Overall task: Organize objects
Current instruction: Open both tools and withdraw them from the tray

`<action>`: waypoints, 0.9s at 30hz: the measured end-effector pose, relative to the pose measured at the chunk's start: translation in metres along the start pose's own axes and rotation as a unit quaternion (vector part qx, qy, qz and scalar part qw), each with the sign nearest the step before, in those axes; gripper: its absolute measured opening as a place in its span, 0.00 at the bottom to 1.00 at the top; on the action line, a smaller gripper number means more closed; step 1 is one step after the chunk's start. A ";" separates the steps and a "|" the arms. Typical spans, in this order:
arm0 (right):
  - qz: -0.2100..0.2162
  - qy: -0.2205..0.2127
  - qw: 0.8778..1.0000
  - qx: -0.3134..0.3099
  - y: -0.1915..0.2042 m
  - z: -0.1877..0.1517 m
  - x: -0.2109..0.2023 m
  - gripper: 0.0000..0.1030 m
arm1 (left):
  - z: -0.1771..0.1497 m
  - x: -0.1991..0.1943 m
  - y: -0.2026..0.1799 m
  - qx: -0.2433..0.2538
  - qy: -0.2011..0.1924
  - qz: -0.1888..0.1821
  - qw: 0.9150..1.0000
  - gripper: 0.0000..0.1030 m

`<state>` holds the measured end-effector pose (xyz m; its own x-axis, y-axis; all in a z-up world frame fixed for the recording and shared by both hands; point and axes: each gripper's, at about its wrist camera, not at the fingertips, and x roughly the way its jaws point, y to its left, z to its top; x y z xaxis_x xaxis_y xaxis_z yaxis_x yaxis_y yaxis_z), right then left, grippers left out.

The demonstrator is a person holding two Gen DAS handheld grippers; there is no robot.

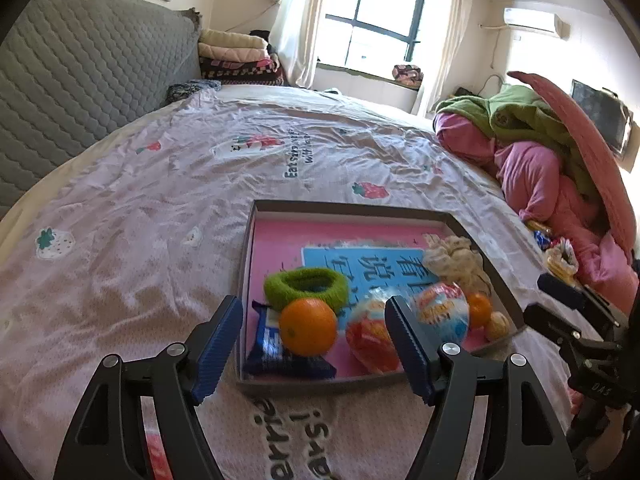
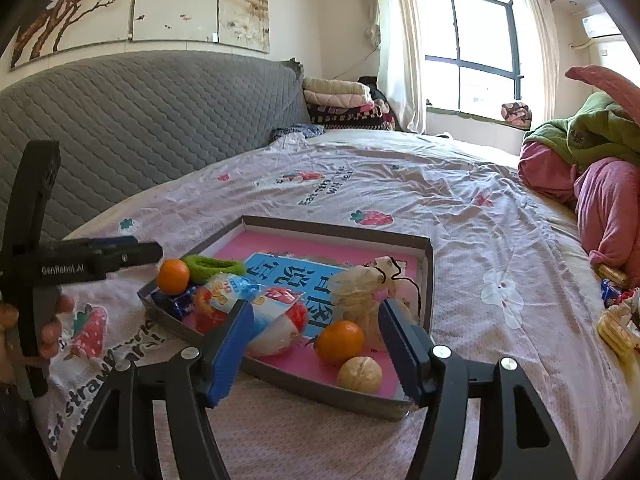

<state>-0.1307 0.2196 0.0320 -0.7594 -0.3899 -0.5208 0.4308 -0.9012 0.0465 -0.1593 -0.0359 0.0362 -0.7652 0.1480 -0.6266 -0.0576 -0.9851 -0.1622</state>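
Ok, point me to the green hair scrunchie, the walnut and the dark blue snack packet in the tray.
green hair scrunchie [image 1: 306, 285]: left wrist view, on its fuzzy front band.
walnut [image 2: 359, 374]: right wrist view, middle of its shell.
dark blue snack packet [image 1: 272, 350]: left wrist view, on its printed wrapper face.

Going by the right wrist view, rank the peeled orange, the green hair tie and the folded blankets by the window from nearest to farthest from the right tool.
1. Peeled orange: near corner of the tray, between the right tool's open fingers.
2. Green hair tie: far left side of the tray.
3. Folded blankets: beyond the bed, beside the window.
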 end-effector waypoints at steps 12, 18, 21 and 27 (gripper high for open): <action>-0.013 -0.010 1.000 0.023 0.005 -0.017 -0.019 0.68 | -0.024 -0.020 -0.022 0.027 0.003 0.030 0.999 0.76; -0.017 -0.012 0.999 0.028 0.010 -0.024 -0.025 0.72 | -0.036 -0.025 -0.031 0.042 -0.002 0.054 0.998 0.77; -0.017 -0.010 1.000 0.024 0.015 -0.027 -0.027 0.72 | -0.041 -0.027 -0.033 0.043 0.004 0.052 0.998 0.77; -0.021 -0.011 1.000 0.018 0.024 -0.031 -0.033 0.72 | -0.048 -0.035 -0.032 0.028 0.008 0.041 0.999 0.77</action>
<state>-0.0799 0.2166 0.0238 -0.7876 -0.3554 -0.5034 0.3811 -0.9229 0.0553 -0.1001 -0.0052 0.0264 -0.7587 0.0678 -0.6479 -0.0315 -0.9972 -0.0675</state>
